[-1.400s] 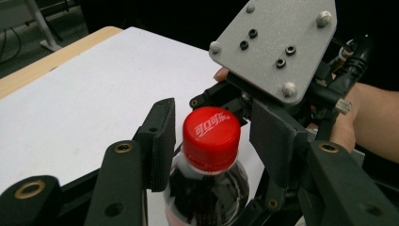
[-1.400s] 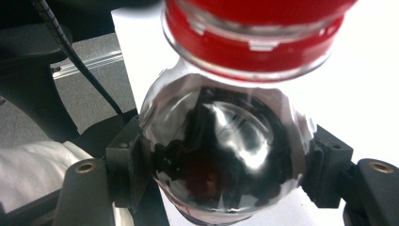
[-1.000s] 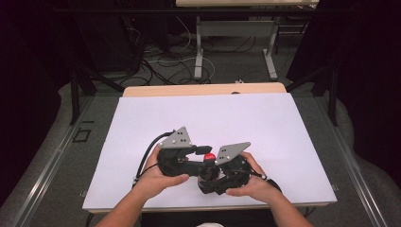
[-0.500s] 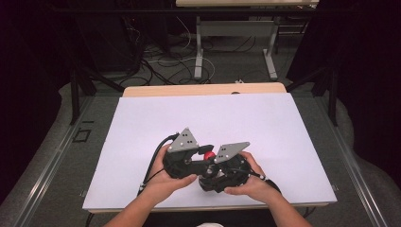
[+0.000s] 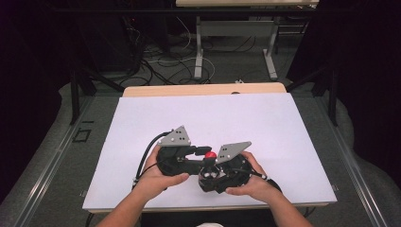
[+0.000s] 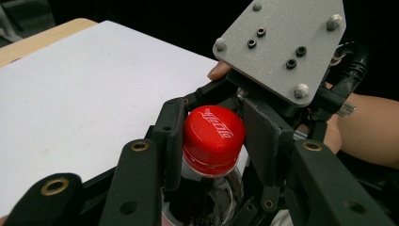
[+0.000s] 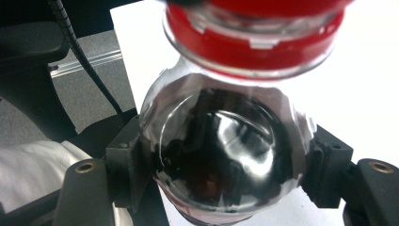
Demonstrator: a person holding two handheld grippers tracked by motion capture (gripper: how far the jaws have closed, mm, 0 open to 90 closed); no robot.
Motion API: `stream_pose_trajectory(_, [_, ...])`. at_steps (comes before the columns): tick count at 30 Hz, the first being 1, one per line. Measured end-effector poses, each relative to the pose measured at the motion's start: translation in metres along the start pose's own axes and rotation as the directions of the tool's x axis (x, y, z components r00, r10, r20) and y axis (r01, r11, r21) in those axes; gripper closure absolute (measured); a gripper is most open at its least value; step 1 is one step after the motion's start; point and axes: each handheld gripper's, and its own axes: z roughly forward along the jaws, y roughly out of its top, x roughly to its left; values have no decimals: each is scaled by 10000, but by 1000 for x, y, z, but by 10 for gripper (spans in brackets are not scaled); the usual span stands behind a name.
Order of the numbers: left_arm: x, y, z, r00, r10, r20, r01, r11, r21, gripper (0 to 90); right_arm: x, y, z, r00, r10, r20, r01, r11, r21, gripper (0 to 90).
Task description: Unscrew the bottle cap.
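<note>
While both hands hold the grippers together near the front edge of the white table (image 5: 265, 123), the right gripper (image 7: 221, 188) clamps the dark bottle (image 7: 226, 150) by its shoulder. The left gripper (image 6: 214, 141) has just been closing; its pads (image 6: 170, 136) now press the bottle's red cap (image 6: 214, 132) from both sides.

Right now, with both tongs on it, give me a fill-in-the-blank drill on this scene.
1. The left tongs are shut on a red ____.
2. The right tongs clamp the shoulder of the dark-filled ____ below it.
3. The table top under them is ____.
Missing words: cap; bottle; white.
</note>
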Motion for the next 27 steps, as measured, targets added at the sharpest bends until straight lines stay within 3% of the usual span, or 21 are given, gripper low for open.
stream_pose_trajectory(3, [-7,-2,4,9970,-69,-772,55,9998,-192,614,-1,-1,1,9993,146,338,-146,9999,-14,299])
stream_pose_trajectory(6, [-15,-3,7,9886,-47,-1505,6,9996,-273,616,-1,-1,3,9968,229,772,-228,9997,-17,300])
stream_pose_trajectory(10, [-17,-2,9,9835,-203,-1798,139,9992,-365,617,-1,-1,3,9941,261,1054,-255,9997,-65,300])
stream_pose_trajectory(14, [-17,0,10,9833,-178,-1811,131,9995,-271,616,-2,-1,3,9927,296,1169,-295,9996,-32,300])
stream_pose_trajectory(17, [-12,1,9,9895,-336,-1404,327,9994,-85,591,-3,-1,1,9942,242,1052,-252,9996,86,300])
stream_pose_trajectory(19, [-9,1,7,9929,-336,-1145,309,9992,-250,546,-3,-2,1,9954,290,908,-303,9995,133,300])
stream_pose_trajectory(21, [-7,1,3,9948,-292,-972,268,9993,-255,508,-3,-1,1,9960,177,876,-187,9998,105,299])
stream_pose_trajectory(27, [1,1,0,9994,80,-350,-87,9998,-180,510,-2,-1,0,9988,66,491,-63,10000,-59,299])
